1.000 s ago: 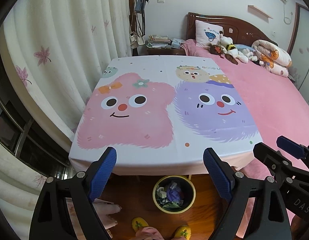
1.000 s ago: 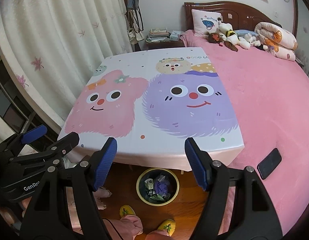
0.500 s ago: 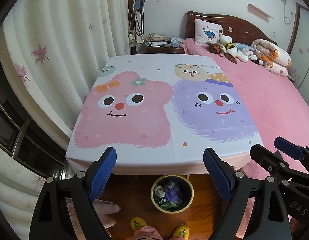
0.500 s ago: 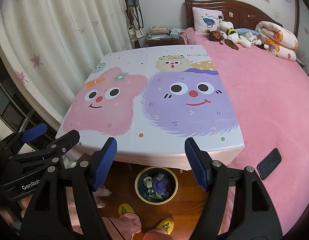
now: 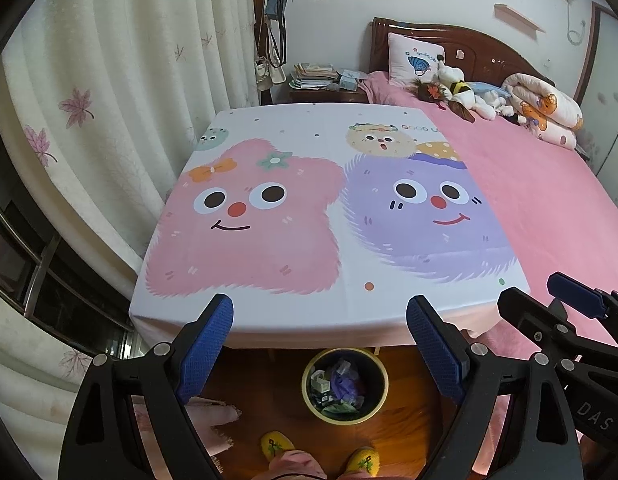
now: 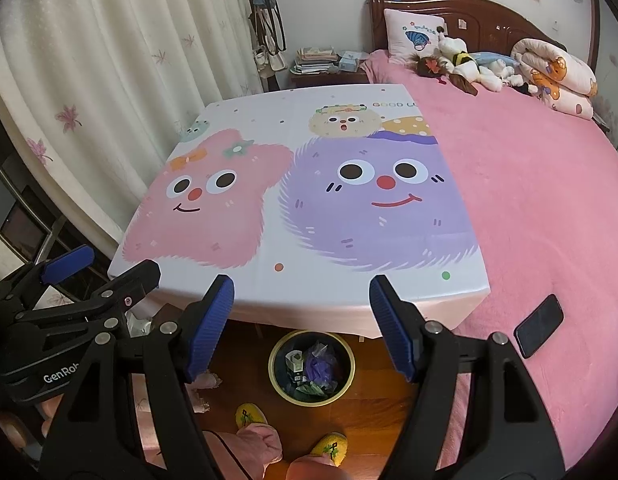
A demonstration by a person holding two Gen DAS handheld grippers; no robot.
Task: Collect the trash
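Observation:
A round yellow-rimmed trash bin [image 5: 345, 385] stands on the wooden floor below the table's near edge, holding crumpled purple and white trash; it also shows in the right wrist view [image 6: 312, 366]. My left gripper [image 5: 320, 344] is open and empty, held above the bin and the table edge. My right gripper [image 6: 301, 322] is open and empty, likewise above the bin. The table [image 5: 269, 300] has a cartoon tablecloth with a pink and a purple monster. No loose trash shows on it.
A pink bed [image 6: 529, 200] lies right of the table, with a black phone [image 6: 538, 325] near its front, plush toys and a rolled quilt at the headboard. Curtains hang on the left. A nightstand with books stands behind. My yellow slippers [image 5: 277, 446] are on the floor.
Both grippers have drifted slightly; the table view shifted a little lower and closer. Both stay open and empty.

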